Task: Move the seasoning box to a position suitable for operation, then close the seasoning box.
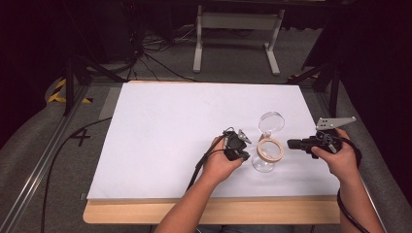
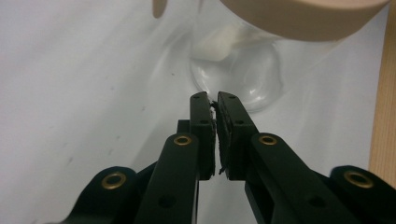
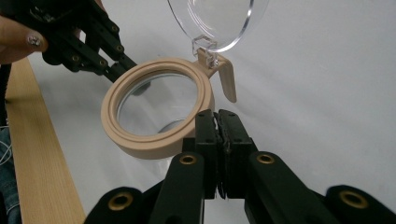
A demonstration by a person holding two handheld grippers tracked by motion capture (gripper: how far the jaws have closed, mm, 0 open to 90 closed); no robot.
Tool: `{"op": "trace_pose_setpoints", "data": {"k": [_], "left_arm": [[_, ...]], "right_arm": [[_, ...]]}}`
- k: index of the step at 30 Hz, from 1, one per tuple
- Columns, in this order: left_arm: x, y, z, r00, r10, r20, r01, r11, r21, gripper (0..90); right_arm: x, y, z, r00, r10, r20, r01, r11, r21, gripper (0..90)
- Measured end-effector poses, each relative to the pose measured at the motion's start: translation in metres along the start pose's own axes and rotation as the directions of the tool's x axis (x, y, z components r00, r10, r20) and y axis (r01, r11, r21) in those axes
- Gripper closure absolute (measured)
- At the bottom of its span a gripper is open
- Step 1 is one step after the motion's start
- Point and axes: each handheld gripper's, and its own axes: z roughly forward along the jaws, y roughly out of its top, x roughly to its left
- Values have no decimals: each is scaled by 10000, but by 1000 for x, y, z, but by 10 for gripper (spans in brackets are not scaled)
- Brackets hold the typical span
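Ok, L→R. Left gripper (image 1: 241, 146) sits near the front-right of the white table (image 1: 160, 131), just left of the clear jar (image 1: 265, 160); jaws look pressed together w/ nothing btwn them in the left gripper view, tips down by the jar's lower wall. Jar stands upright, long axis vertical, mouth up w/ a tan rim ring (image 3: 156, 109). Hinged clear lid (image 1: 271, 121) is flipped open, pointing away from the person toward the far edge; tan latch tab (image 3: 227, 79) hangs at the hinge side. Right gripper (image 1: 291, 144) is just right of the rim, jaws also closed, empty, tips nearly at the ring. Judgement: lid closing looks like the step. To do it well, brace the jar wall w/ the left, push the lid over from behind the hinge w/ the right, slow so the jar doesn't tip.
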Motion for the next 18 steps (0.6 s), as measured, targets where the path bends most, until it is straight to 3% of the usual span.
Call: {"op": "trace_pose_setpoints", "data": {"k": [7, 12, 15, 16, 17, 18], "left_arm": [[9, 20, -25, 10000, -43, -3, 43, 9986, -527, 868], [18, 37, -33, 9995, -312, 100, 322, 9919, -1230, 879], [24, 43, -35, 9988, -475, 112, 485, 9898, -1343, 890], [28, 47, -35, 9978, -649, 137, 663, 9850, -1594, 890], [28, 47, -35, 9978, -649, 137, 663, 9850, -1594, 893], [36, 56, -34, 9947, -983, 310, 1025, 9756, -1942, 896]], "right_arm": [[5, 3, -3, 9996, -100, -246, 92, 9993, -357, 896], [11, 6, 0, 9987, -111, -503, 84, 9985, -535, 894], [13, 7, 2, 9981, 24, -612, -64, 9979, -647, 893], [13, 7, 2, 9981, 24, -612, -64, 9979, -647, 893], [14, 8, 2, 9980, 21, -627, -64, 9976, -691, 894], [14, 8, 2, 9979, -7, -654, -45, 9968, -792, 895]]}}
